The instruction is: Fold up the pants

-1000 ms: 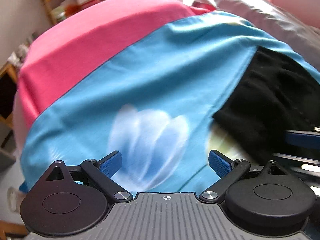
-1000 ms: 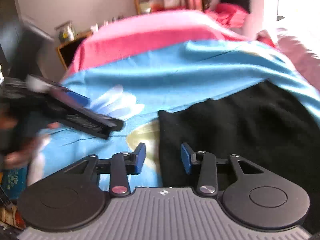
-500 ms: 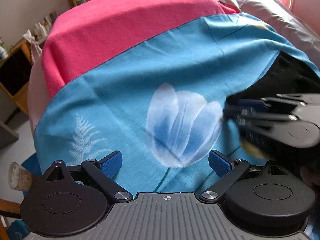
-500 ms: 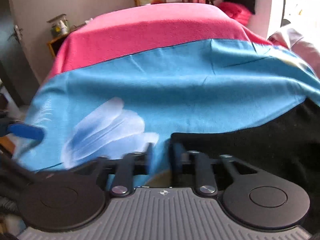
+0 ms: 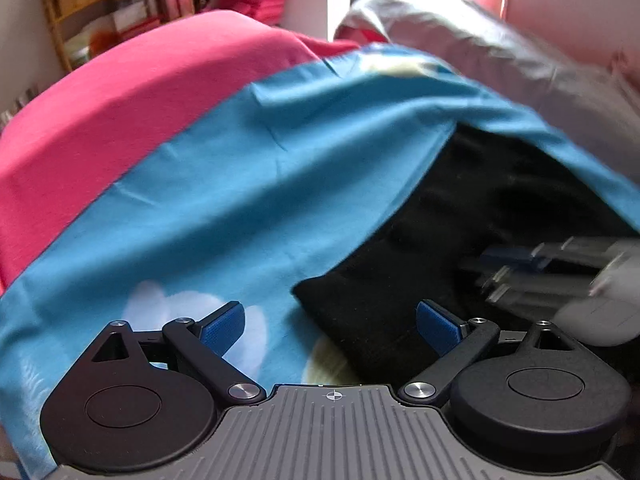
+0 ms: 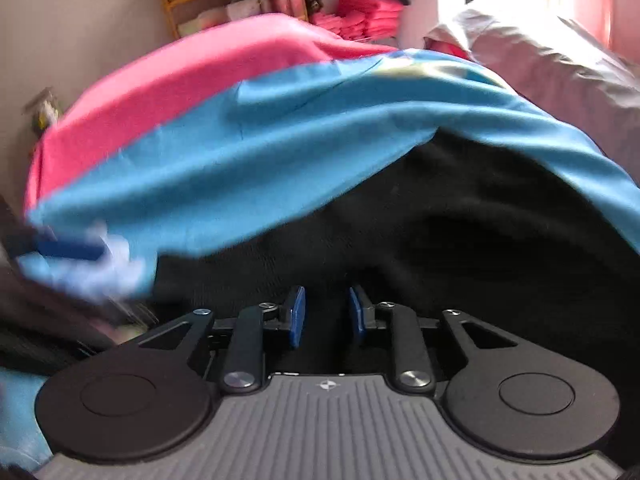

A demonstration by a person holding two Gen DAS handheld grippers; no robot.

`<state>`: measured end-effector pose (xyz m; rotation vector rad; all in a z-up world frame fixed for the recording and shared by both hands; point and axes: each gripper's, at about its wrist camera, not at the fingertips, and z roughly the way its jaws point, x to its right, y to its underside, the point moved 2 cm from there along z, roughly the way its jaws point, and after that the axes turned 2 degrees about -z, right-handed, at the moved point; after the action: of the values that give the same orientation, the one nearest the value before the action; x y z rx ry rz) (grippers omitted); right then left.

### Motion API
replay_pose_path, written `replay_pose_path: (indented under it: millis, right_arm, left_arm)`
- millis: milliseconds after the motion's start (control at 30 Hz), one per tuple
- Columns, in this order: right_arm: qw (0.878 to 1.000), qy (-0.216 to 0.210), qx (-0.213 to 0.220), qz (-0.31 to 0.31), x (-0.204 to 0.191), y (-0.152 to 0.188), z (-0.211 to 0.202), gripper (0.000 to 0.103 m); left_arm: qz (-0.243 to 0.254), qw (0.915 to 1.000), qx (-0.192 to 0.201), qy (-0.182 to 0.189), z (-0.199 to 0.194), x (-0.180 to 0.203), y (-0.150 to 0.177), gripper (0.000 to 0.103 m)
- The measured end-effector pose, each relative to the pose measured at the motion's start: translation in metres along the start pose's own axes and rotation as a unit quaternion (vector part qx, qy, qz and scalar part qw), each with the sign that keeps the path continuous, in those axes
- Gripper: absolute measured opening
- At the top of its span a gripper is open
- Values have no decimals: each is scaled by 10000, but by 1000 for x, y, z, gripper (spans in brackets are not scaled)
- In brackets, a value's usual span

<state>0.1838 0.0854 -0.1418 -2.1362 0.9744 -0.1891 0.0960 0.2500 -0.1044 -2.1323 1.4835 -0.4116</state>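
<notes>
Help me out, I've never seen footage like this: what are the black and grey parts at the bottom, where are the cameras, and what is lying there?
Each picture comes from a camera on a hand-held claw, looking along its two blue-padded fingers. The left claw stands wide open over a corner of the black pants. The right claw has just been closing, its pads narrowly apart, with black fabric around them; whether they pinch it I cannot tell. The pants lie on a blue sheet beside a pink cover.
</notes>
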Motion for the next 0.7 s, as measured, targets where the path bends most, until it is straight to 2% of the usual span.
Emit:
replay_pose_path:
  millis: [33,100,133,200,300,333,400,467,533,567,600,633,700]
  right_arm:
    - [9994,75,258,200,11,-5,-13,29]
    - [9977,361,569,111,24,-14,-30,32]
    - [9967,521,606,-111,28,-17,-33,32]
    - [9944,722,474,-606,33,-21,-21,32]
    - [9924,862,92,-871,40,-25,24,32]
    - [9926,811,339,-833,43,-27,34,34]
    - [9911,811,525,-915,34,-36,45,40]
    - [9879,897,450,-1179,26,-35,44,45]
    - [9860,804,119,-1453,21,-37,37,46]
    - [9877,673,138,-1406,23,-39,26,46]
    - [9902,537,364,-1233,27,-41,12,47]
    - [9914,497,509,-1096,30,-43,4,51]
    - [9920,551,522,-1011,34,-49,9,51]
  left_arm:
    - [80,9999,-97,-37,7,3,1,103]
    - [208,9989,-407,-40,24,5,10,103]
    - [214,9993,-304,-33,24,3,14,103]
    - [288,9994,-155,-106,25,2,19,103]
    - [252,9997,-52,-58,26,-1,22,103]
    - [265,9996,-13,-47,26,-2,22,103]
    - [293,9995,68,-16,26,-2,23,103]
    - [294,9994,173,36,25,-2,25,103]
    - [313,9990,309,57,23,-2,28,103]
    - [315,9987,383,60,23,-2,30,103]
    - [314,9985,446,62,23,-2,31,103]
    - [313,9982,507,63,23,-2,32,103]
    - [294,9979,576,56,23,-2,33,103]
